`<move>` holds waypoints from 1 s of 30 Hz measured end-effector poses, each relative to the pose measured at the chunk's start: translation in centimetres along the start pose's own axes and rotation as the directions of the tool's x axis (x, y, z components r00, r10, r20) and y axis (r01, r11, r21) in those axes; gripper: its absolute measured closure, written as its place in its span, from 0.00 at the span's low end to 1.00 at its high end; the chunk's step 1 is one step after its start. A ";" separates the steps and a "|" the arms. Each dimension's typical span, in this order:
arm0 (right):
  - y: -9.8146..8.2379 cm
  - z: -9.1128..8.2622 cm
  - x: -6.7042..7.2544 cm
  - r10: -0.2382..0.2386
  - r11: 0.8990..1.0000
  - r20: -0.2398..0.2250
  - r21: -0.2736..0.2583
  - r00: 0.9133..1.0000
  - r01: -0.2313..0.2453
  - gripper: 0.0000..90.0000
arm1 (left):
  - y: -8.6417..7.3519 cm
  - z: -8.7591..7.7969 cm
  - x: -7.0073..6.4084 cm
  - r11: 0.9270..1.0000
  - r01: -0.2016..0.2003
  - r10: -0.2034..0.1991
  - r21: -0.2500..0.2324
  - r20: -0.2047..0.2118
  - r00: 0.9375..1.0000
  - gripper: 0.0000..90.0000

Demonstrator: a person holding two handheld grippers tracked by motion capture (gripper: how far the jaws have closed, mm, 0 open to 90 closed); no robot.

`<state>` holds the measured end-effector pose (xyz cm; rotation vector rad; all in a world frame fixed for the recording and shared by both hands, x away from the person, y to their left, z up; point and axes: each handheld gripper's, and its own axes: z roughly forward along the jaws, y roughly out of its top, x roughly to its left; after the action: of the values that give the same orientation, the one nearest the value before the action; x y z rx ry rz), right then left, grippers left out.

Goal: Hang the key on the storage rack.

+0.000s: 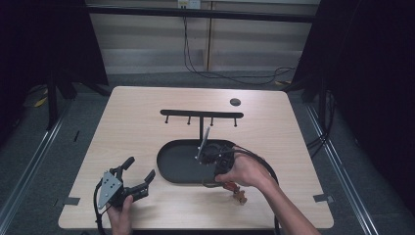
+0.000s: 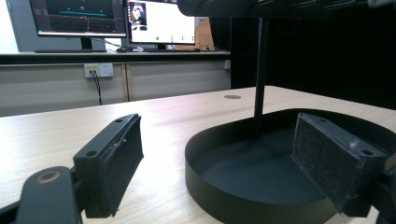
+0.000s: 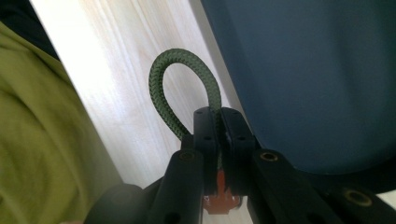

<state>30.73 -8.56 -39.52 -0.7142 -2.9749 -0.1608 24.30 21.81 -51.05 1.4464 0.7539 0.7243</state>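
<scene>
Between my right claw's (image 3: 219, 135) black jaws sits a dark green cord loop (image 3: 180, 79) with a braided weave, and an orange-red piece (image 3: 219, 193) hangs just below them. Beside it the tray (image 3: 299, 70) looks matte black, the table (image 3: 135, 93) pale wood grain. My left claw (image 1: 139, 176) is black, its plate (image 1: 105, 188) grey.

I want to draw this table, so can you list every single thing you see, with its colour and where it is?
Hook rack: one, black, standing in the tray, four pegs.
Oval tray: one, black, table middle.
Cord loop: one, green, pinched in the right claw.
Brown-red piece: one, below the right hand on the table.
Round cap: one, dark, far table edge.
Table: one, light wood.
Monitors: two, lit, on the far counter.
Left claw: black, open, near edge.
Right claw: black, shut on the cord.
</scene>
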 end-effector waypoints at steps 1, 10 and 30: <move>0.0 -0.4 0.0 0.001 1.000 -0.009 -0.002 1.000 -0.001 0.96 | 0.0 0.0 0.0 1.000 0.001 -0.001 0.000 0.000 1.000 0.18; 0.4 -3.2 -0.4 -0.008 1.000 0.006 -0.010 1.000 0.008 0.96 | 0.0 0.0 0.0 1.000 0.002 -0.002 -0.001 0.001 1.000 0.18; 0.4 -8.0 -2.1 -0.005 0.996 0.019 -0.089 1.000 0.007 0.96 | 0.0 0.0 0.0 1.000 0.001 -0.001 -0.001 0.002 1.000 0.18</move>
<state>33.17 -10.11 -31.76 -0.7200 -3.0042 -0.2903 24.31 21.80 -51.05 1.4459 0.7528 0.7223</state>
